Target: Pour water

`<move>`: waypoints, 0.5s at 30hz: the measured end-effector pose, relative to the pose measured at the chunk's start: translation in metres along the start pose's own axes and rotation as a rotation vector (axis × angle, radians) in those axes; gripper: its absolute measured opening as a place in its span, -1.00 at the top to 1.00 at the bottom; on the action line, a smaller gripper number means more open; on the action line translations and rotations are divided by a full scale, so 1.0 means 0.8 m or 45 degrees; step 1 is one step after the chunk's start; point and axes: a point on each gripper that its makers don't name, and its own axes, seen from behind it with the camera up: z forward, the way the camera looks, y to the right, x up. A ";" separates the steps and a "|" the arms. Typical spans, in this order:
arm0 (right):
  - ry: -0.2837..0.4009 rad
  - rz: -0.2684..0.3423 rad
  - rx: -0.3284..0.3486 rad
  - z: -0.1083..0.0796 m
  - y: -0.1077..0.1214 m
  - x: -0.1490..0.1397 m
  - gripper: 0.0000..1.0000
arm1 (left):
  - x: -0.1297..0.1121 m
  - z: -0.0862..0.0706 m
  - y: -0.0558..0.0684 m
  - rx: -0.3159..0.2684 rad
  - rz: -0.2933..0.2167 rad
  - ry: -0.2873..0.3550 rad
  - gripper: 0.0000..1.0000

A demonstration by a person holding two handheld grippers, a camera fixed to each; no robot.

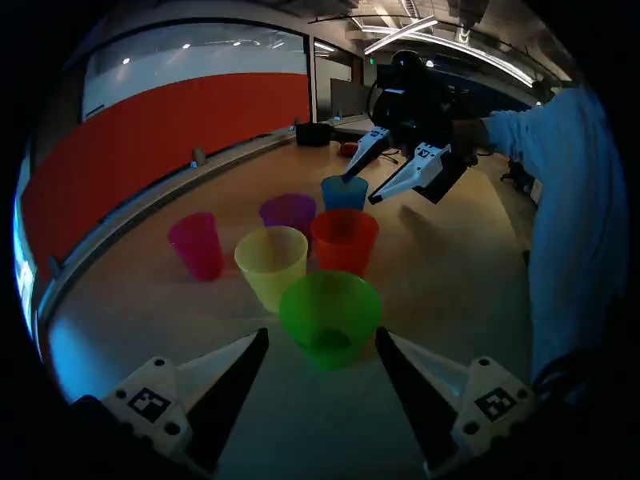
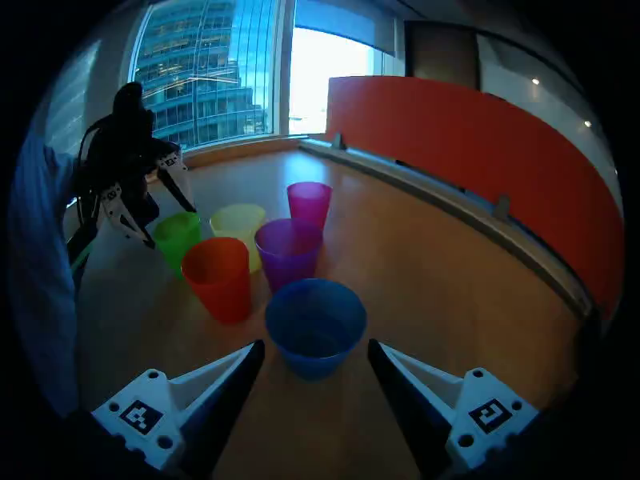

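Six cups stood bunched on the table (image 1: 456, 272), with the orange cup (image 1: 344, 236) in the middle.
- **Left gripper:** The left gripper (image 1: 320, 332) had its fingers spread wide, one on each side of the green cup (image 1: 330, 304). They were not touching it, and nothing was pinched.
- **Right gripper:** The right gripper (image 2: 315, 344) was spread the same way around the blue cup (image 2: 316, 320), also clear of it.
- **Cup positions:** The green cup sat just beside the orange cup on the left gripper's side, and the blue cup sat just beside it on the opposite side. The yellow cup (image 1: 272, 260) and purple cup (image 1: 288, 212) were close against the orange cup, and the pink cup (image 1: 196, 244) was farther out, past the yellow cup.
- **Water:** I could not tell which cup held the water. The green cup showed a darker patch low inside, which may be liquid.
- **Stage:** This looked like an approach before grasping, with no pour started.

Risks from here:
- The cups were packed tight, so a finger closing on the green or blue cup could clip the orange or yellow cup and tip it.
- The cups looked thin and tapered. A hard squeeze could buckle the wall and slop water out, and a grip set too low could let the cup slide up and out.
- Both grippers pointed in at the orange cup from opposite sides, so lifting both at once could make them collide above it.
- A fast tilt could send water over the rim of the target cup.
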 end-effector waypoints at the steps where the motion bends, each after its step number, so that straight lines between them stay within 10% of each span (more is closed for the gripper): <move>1: -0.003 -0.003 0.001 0.002 0.000 -0.001 -1.00 | -0.001 0.002 0.000 -0.004 -0.002 -0.001 -0.99; 15: -0.007 -0.002 0.007 0.024 0.000 -0.002 -1.00 | -0.001 0.028 0.006 -0.046 -0.035 0.004 -1.00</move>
